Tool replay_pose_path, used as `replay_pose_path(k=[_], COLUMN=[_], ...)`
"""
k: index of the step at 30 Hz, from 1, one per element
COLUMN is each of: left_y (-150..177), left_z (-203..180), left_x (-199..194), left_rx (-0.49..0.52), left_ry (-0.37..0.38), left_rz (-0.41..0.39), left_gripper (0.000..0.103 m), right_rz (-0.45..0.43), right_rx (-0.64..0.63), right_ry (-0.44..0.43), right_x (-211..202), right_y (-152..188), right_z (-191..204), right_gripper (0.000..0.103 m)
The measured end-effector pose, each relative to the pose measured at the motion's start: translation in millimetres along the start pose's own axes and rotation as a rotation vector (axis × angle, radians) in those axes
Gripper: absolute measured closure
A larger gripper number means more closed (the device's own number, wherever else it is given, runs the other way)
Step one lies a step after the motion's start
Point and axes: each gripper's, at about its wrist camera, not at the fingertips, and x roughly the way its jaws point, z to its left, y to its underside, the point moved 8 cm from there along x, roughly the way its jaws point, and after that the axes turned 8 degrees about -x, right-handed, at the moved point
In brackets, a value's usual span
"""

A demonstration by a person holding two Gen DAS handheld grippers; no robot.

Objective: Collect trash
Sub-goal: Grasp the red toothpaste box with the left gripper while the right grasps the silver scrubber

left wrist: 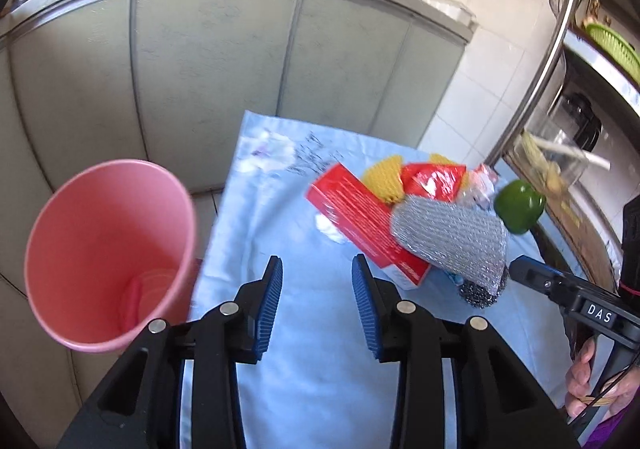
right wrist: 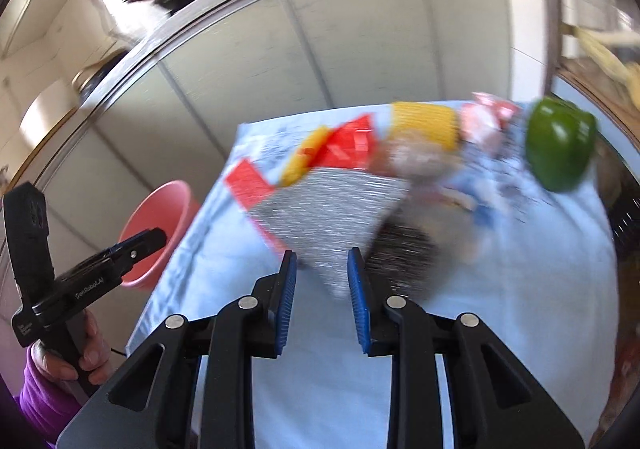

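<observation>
1. Left tool (left wrist: 317,281): spread, nothing between the pads, over bare blue cloth (left wrist: 304,389) on the table.
2. Right tool (right wrist: 322,273): partly spread, tips at the near corner of the silver bubble mailer (right wrist: 324,205); pinching or not, cannot tell through blur.
3. Beyond: red box (left wrist: 360,217), yellow foam net (left wrist: 384,177), green pepper (left wrist: 519,206) heaped together.
4. Left of the table: pink bin (left wrist: 108,249).

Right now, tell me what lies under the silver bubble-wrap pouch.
The silver bubble-wrap pouch lies across a red box and a dark steel scourer that pokes out at its lower end. Whatever else it covers stays hidden.
</observation>
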Motion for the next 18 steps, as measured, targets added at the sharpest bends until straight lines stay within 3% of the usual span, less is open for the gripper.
replay_pose_path(k=[9, 18], left_y=[0.9, -33.2], left_z=[-29.6, -10.3], left_x=[20.3, 52.5], left_rx=[0.037, -0.169], left_ry=[0.052, 0.061], left_rz=[0.062, 0.132], left_gripper=[0.067, 0.066], right_rz=[-0.004, -0.032], right_rx=[0.033, 0.004], right_ry=[-0.013, -0.021], right_x=[5.9, 11.0], right_y=[2.8, -7.2], right_z=[-14.5, -13.0], right_gripper=[0.076, 0.076])
